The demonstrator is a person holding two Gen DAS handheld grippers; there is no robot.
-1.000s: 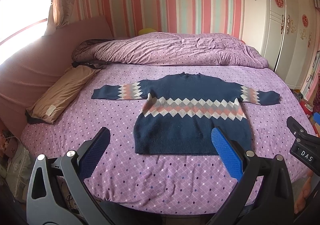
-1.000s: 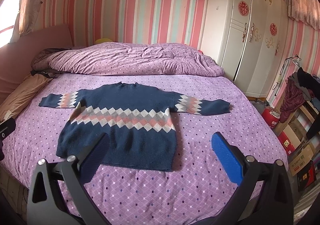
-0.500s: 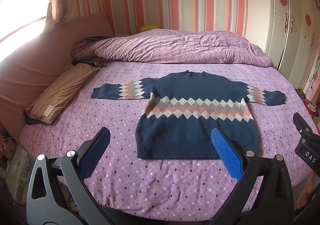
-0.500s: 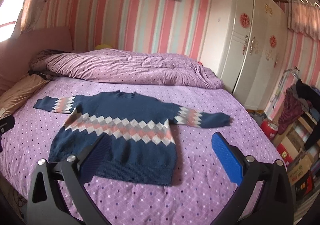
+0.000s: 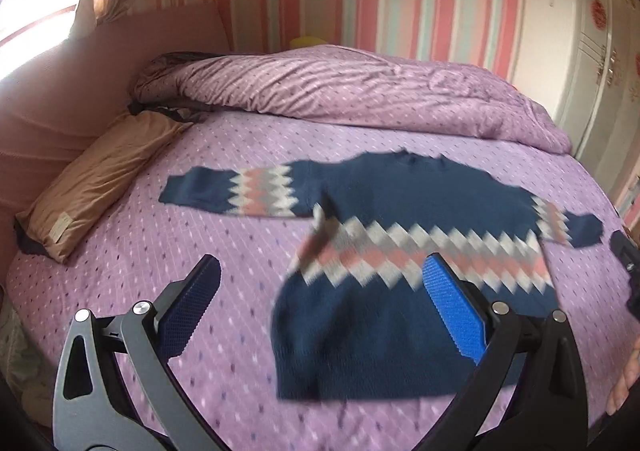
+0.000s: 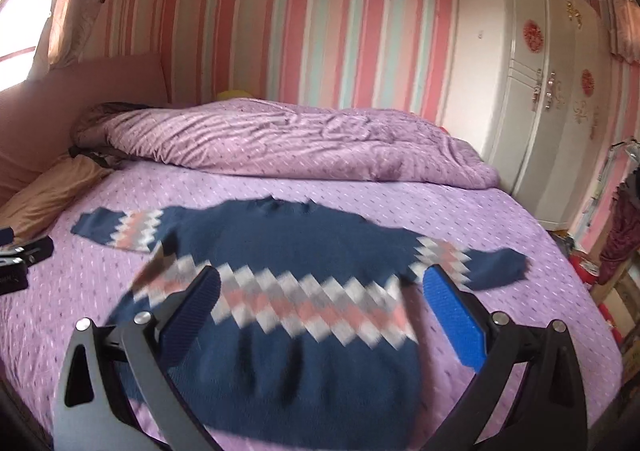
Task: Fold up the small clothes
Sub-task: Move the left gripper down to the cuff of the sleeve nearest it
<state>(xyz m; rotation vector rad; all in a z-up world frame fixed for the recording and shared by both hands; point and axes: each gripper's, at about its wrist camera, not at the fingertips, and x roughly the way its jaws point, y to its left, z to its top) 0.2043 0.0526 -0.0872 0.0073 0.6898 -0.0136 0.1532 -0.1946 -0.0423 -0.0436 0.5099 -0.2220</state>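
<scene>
A small navy sweater (image 5: 400,211) (image 6: 288,247) with a band of white, grey and pink diamonds lies flat on the purple bedspread (image 5: 200,235) (image 6: 460,203), both sleeves spread out. My left gripper (image 5: 320,299) hovers open above the sweater's lower left part, its blue fingers empty. Over the sweater's chest band my right gripper (image 6: 320,303) is also open and empty. Each gripper shows at the edge of the other's view. Both views are motion-blurred.
A rumpled purple quilt (image 5: 360,87) lies across the far side of the bed. A tan pillow (image 5: 96,175) rests at the left by the pink headboard (image 5: 60,83). A white wardrobe (image 6: 532,99) stands at the right, with clutter on the floor beside it.
Both grippers have moved forward and down toward the sweater, which now fills more of each view. Both stay open. The sweater has not moved.
</scene>
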